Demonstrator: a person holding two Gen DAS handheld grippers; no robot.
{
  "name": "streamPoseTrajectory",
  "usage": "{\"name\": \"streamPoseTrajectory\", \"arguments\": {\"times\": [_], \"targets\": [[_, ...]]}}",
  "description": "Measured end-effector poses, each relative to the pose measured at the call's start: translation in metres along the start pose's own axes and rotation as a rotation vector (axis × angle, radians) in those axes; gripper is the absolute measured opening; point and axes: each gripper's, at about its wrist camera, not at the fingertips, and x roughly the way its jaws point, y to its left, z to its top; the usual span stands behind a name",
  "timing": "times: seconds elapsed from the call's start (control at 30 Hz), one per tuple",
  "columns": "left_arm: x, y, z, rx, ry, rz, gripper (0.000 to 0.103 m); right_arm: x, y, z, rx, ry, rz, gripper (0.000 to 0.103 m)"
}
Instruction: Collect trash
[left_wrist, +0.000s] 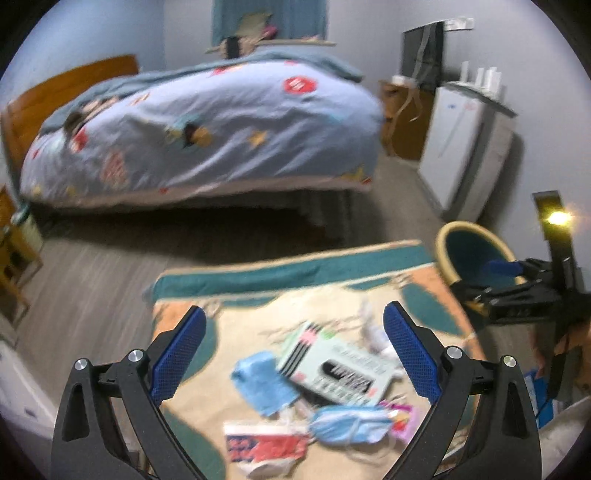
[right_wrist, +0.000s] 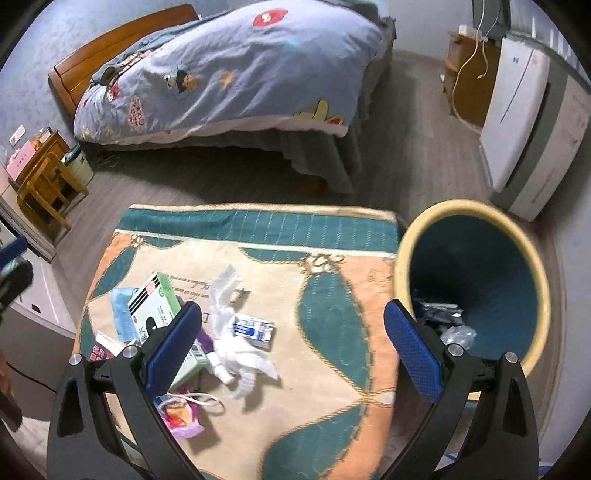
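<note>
Item: scattered trash on a patterned mat (right_wrist: 332, 369), lower centre of both views.

- Left gripper (left_wrist: 295, 354): jaws spread wide, nothing between them, poised above the pile.
- Right gripper (right_wrist: 293, 350): jaws likewise spread and empty, over the mat with the bin to its right.
- Waste bin (right_wrist: 406, 258): cream rim, teal inside, standing at the mat's right edge; some crumpled scraps already lie at its bottom.
- Mint-green carton (left_wrist: 336, 365): flat, printed, lying among the litter. Judged light and fairly stiff; best pinched across a short edge, where the board will not buckle.
- Blue face mask (left_wrist: 264, 387): left of the carton, another mask (left_wrist: 351, 424) below it. Soft, limp, weightless; take the bunched middle of the cloth, since a strap alone may slip.
- White crumpled tissue (right_wrist: 236, 332): mid-frame in the right view, draped beside a small blue-and-white box (right_wrist: 255, 328). Very soft, tears easily; gather its thickest wad.
- Pink wrapper (right_wrist: 181, 413): lower left of the right view, with a white cord looped beside it. Probably slick film, though blur leaves this uncertain.
- Red-and-white packet (left_wrist: 262, 446): bottom centre of the left view, flat; lift by a corner.

Background: bed (right_wrist: 240, 66), upper frame.
</note>
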Motion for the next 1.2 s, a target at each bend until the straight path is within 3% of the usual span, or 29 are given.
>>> {"name": "streamPoseTrajectory", "arguments": {"times": [0.17,0.3,0.53,0.67,0.8,0.87,0.93,1.03,1.1,1.13,1.2], "targets": [[0.024,0.033,-0.013,-0.025,0.078,0.068,0.096,0.018,0.017,0.002,-0.014,0.045,0.004,0.097],[0.045,0.052,-0.018,-0.073,0.138,0.063,0.096,0.023,0.031,0.004,-0.054,0.047,-0.003,0.097],[0.062,0.049,-0.024,0.035,0.178,0.048,0.096,0.046,0.032,-0.001,-0.029,0.142,0.018,0.096],[0.082,0.054,-0.031,0.038,0.23,0.031,0.096,0.062,0.031,-0.009,0.011,0.242,0.055,0.078],[0.103,0.055,-0.042,0.063,0.307,0.048,0.094,0.074,0.037,-0.022,-0.031,0.33,0.053,0.052],[0.114,0.056,-0.049,0.054,0.354,0.038,0.094,0.08,0.037,-0.029,-0.035,0.379,0.061,0.044],[0.12,0.057,-0.052,0.044,0.376,0.024,0.092,0.084,0.038,-0.033,-0.051,0.403,0.055,0.044],[0.127,0.054,-0.055,0.046,0.397,0.004,0.087,0.088,0.04,-0.039,-0.078,0.421,0.056,0.034],[0.133,0.05,-0.057,0.058,0.411,-0.006,0.083,0.092,0.042,-0.042,-0.086,0.439,0.069,0.02],[0.137,0.05,-0.06,0.063,0.421,-0.009,0.081,0.093,0.043,-0.043,-0.092,0.442,0.071,0.018],[0.143,0.049,-0.063,0.063,0.441,-0.016,0.069,0.092,0.044,-0.044,-0.1,0.445,0.079,0.008]]}}
